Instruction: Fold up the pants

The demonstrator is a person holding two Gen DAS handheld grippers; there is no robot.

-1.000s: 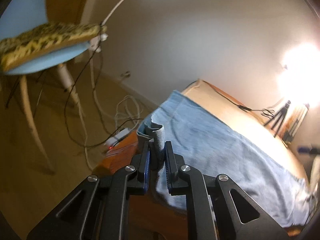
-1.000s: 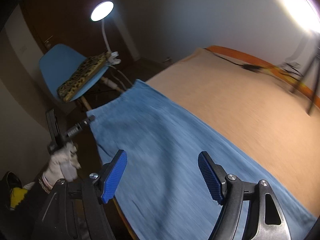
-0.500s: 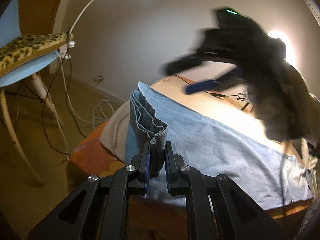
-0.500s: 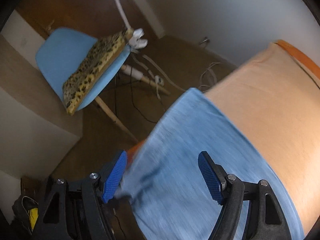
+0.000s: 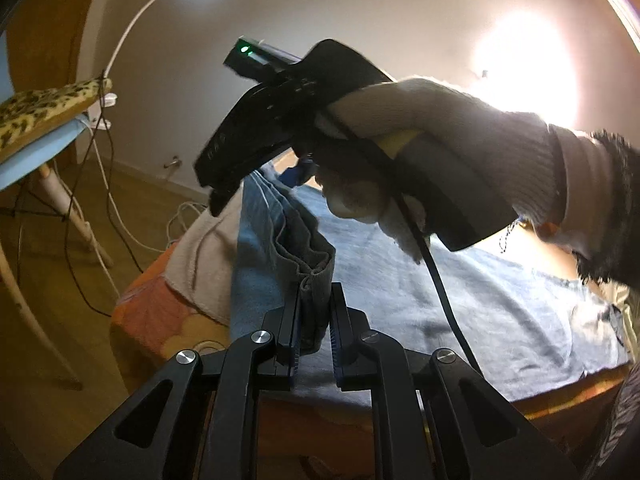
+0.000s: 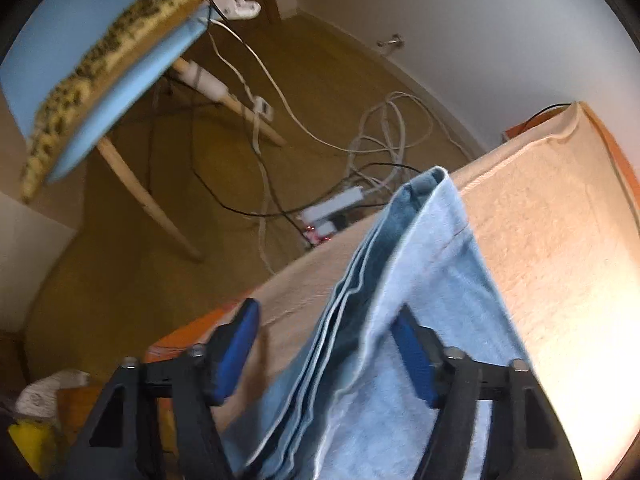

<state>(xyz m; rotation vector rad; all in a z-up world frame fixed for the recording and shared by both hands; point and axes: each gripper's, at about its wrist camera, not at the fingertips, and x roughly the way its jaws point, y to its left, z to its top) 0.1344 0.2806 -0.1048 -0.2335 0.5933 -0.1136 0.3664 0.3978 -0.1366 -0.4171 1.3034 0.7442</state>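
The pants (image 5: 460,304) lie spread along the bed (image 6: 560,248), one end bunched and lifted near the corner. The left hand-held gripper (image 5: 314,320) is clamped on that gathered edge, likely to keep the layers together for the fold. The right hand-held gripper (image 6: 324,348), held by a gloved hand (image 5: 460,140), straddles the raised fold (image 6: 384,264), its jaws closing but not yet pressing the cloth. Beyond the bed stands a blue chair (image 6: 100,92) over tangled cables (image 6: 360,152).
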